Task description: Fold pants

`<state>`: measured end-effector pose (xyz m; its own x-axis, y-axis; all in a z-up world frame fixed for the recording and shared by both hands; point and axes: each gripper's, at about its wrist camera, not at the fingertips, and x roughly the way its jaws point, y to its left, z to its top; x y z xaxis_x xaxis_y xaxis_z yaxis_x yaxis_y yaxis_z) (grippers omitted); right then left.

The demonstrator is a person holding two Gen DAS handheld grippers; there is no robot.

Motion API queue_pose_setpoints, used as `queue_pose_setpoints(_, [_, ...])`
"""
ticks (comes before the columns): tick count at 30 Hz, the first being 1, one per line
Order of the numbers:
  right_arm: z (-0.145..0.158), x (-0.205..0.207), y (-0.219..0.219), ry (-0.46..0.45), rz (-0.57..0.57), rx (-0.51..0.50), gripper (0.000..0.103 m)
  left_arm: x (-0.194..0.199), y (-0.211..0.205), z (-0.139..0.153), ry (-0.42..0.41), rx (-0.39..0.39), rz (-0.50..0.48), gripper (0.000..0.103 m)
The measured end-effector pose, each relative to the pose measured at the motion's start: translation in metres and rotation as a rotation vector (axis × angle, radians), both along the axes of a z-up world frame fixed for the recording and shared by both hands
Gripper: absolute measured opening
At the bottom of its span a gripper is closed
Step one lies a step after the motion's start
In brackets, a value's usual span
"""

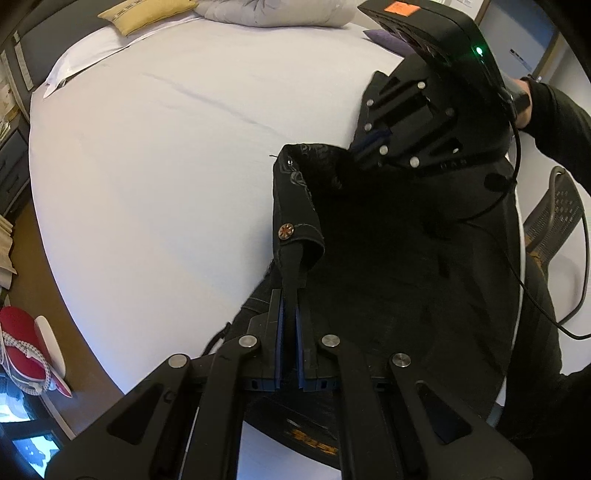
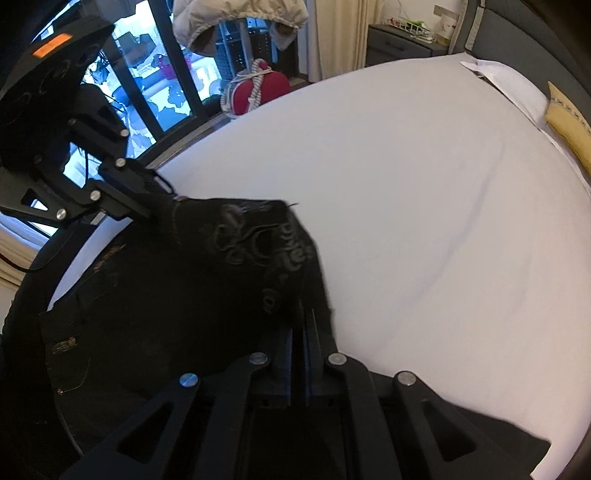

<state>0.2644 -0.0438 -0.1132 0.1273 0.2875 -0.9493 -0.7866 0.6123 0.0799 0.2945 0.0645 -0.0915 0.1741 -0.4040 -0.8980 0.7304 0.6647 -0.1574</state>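
Black pants (image 1: 388,258) lie on the near edge of a white bed (image 1: 147,166), their waistband lifted off the sheet. My left gripper (image 1: 290,295) is shut on a strip of the waistband just below a round metal button (image 1: 286,230). In the same view my right gripper (image 1: 354,151) bites the far end of the waistband, with a person's dark sleeve (image 1: 554,110) behind it. In the right wrist view my right gripper (image 2: 299,314) is shut on the embroidered pants (image 2: 147,295), and the left gripper (image 2: 155,210) holds the other end.
A yellow cushion (image 1: 136,14) and a grey pillow (image 1: 277,13) lie at the head of the bed. A red bag (image 2: 258,88) sits on the floor by the window (image 2: 147,92). A mesh chair (image 1: 554,214) stands beside the bed. White sheet (image 2: 424,221) stretches beyond the pants.
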Motion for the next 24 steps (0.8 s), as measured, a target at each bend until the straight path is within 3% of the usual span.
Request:
queue_pose_setpoints(4, [0.007, -0.028, -0.009, -0.055, 0.032, -0.032, 0.004, -0.018, 0.000, 0.008, -0.017, 0.004, -0.014, 0.004])
queue_pose_setpoints(8, [0.017, -0.071, -0.001, -0.193, 0.185, -0.199, 0.004, -0.045, -0.002, 0.013, -0.044, 0.026, -0.081, 0.004])
queue_pose_setpoints(14, [0.003, -0.149, -0.007, -0.359, 0.414, -0.450, 0.004, -0.074, 0.000, 0.012, -0.068, 0.089, -0.195, 0.004])
queue_pose_setpoints(19, [-0.019, -0.216, -0.023, -0.511, 0.711, -0.685, 0.004, -0.110, -0.006, 0.002, -0.095, 0.151, -0.305, 0.004])
queue_pose_setpoints(23, [-0.026, -0.249, -0.021, -0.566, 0.810, -0.759, 0.004, -0.148, -0.006, 0.010, -0.116, 0.191, -0.385, 0.004])
queue_pose_setpoints(24, [-0.028, -0.255, -0.022, -0.579, 0.823, -0.769, 0.004, -0.142, -0.007, 0.018, -0.107, 0.190, -0.391, 0.004])
